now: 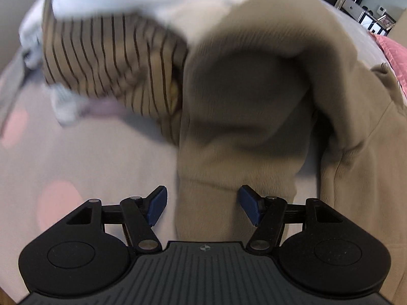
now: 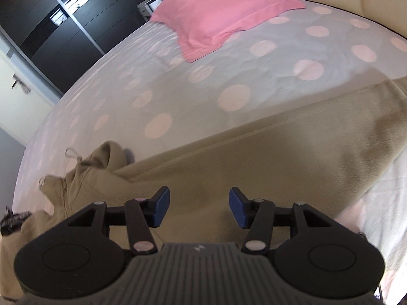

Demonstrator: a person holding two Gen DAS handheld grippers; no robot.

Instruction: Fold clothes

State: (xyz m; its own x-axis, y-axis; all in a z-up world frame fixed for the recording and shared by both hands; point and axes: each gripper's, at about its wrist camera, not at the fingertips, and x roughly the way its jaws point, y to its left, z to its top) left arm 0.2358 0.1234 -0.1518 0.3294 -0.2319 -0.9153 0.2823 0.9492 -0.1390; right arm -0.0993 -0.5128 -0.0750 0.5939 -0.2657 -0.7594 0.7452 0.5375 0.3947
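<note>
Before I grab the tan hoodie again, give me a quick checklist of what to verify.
1. Left gripper open: ok, nothing pinched.
2. Right gripper open: ok, nothing pinched.
3. Tan hoodie flat on the polka-dot bedsheet: not ok, bunched in the left view.
4. Striped shirt off the hoodie: cannot tell, they meet at an edge.
5. Pink pillow away from the hoodie: ok.

On the bed (image 2: 178, 81) the hoodie (image 2: 254, 152) lies spread near the front; the pillow (image 2: 223, 12) lies behind it, well apart; a striped garment (image 1: 106, 58) lies left of the hoodie, touching it
</note>
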